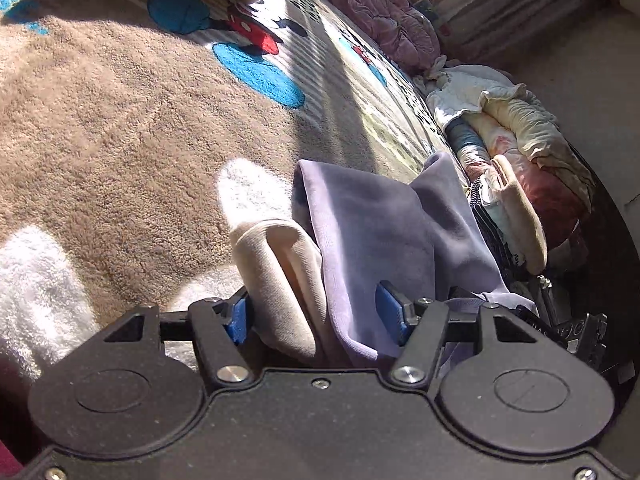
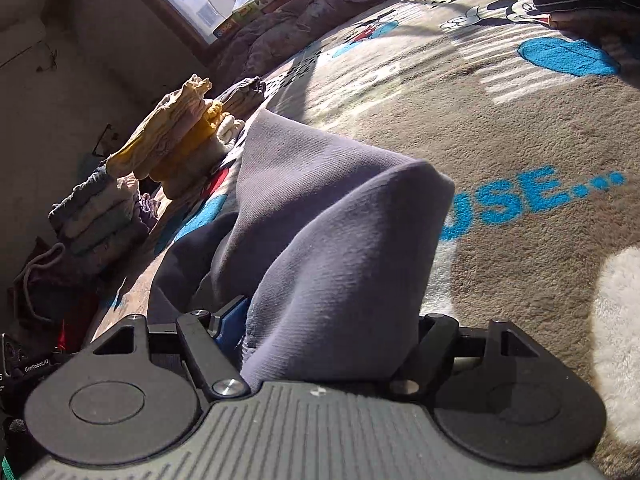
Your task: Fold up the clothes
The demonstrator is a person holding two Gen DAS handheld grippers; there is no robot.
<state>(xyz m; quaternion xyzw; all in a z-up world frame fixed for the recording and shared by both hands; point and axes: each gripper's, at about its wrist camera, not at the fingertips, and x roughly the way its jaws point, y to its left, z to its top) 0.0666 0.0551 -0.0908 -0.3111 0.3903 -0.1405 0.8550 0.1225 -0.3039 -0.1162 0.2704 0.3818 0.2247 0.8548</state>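
A purple-grey garment (image 1: 380,232) with a beige inner side (image 1: 280,280) is bunched between the blue pads of my left gripper (image 1: 320,320), which is shut on it just above a brown plush blanket (image 1: 120,120). The same garment (image 2: 320,240) fills the jaws of my right gripper (image 2: 324,340), which is shut on it; its fingertips are hidden by the cloth. The garment hangs in a loose fold between the two grippers.
The blanket (image 2: 500,128) has cartoon-mouse prints and blue lettering. A pile of unfolded clothes (image 1: 512,152) lies along its right edge in the left view. Yellow and grey clothes (image 2: 168,148) are stacked at left in the right view. A quilted purple cover (image 1: 380,12) lies below the window.
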